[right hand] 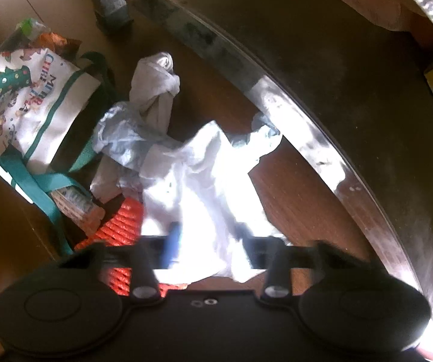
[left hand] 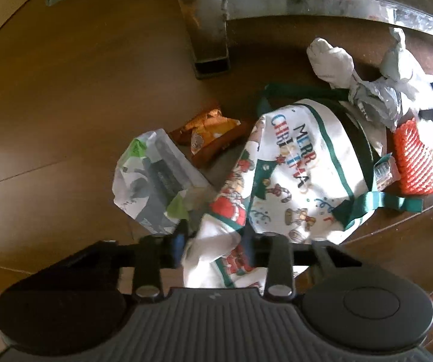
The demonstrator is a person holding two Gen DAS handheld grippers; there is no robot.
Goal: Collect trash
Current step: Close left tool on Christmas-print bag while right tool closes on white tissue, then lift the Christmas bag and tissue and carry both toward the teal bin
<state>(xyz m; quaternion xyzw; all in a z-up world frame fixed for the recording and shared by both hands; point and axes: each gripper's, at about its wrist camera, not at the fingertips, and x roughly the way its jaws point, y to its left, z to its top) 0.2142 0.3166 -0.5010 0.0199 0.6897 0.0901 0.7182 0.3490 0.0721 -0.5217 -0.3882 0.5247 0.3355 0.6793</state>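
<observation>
A white "Merry Christmas" tote bag [left hand: 300,163] with green trim lies on the wooden floor; it also shows in the right wrist view [right hand: 35,102]. My left gripper [left hand: 214,241] is shut on the bag's near edge. My right gripper [right hand: 207,241] is closed on crumpled white paper [right hand: 204,175]. Around the bag lie an orange snack wrapper [left hand: 213,135], a green and white packet [left hand: 153,175], a white wad [left hand: 331,60], a grey plastic wrapper [left hand: 376,99] and an orange ridged piece [left hand: 415,163].
A metal table leg [left hand: 207,30] and metal frame rail [left hand: 337,0] stand just behind the trash. The rail [right hand: 306,138] runs close along the right of my right gripper. Open wooden floor [left hand: 65,105] lies to the left.
</observation>
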